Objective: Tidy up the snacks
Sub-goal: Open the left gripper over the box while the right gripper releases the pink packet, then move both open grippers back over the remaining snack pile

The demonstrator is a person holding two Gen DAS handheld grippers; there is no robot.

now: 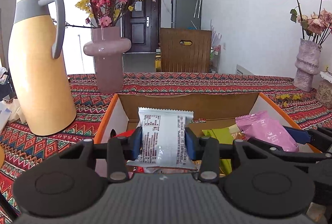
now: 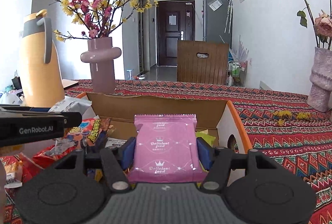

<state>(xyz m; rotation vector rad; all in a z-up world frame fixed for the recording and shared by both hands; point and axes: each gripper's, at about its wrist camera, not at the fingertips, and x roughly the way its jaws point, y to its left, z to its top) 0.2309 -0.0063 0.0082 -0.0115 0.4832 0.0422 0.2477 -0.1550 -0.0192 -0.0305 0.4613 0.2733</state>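
White packet: your left tool (image 1: 164, 142) has its blue pads clamped on both sides of a white snack packet (image 1: 165, 136), printed back facing you, held upright above the open cardboard box (image 1: 186, 102).
Pink packet: your right tool (image 2: 166, 153) grips a pink snack packet (image 2: 166, 145) marked "Delicious food", also over the box, just right of the white one.
Box: orange-edged with brown flaps; inside you can see a green packet (image 1: 217, 135) and red and orange wrappers (image 2: 93, 130).
Tabletop: a red patterned cloth (image 1: 207, 82) covers it.
Beyond the box: a yellow jug with a grey handle (image 1: 39, 70) at left, a mauve vase of pink and yellow blossoms (image 1: 108, 58) beside it, a textured vase of dried roses (image 1: 307, 64) far right.
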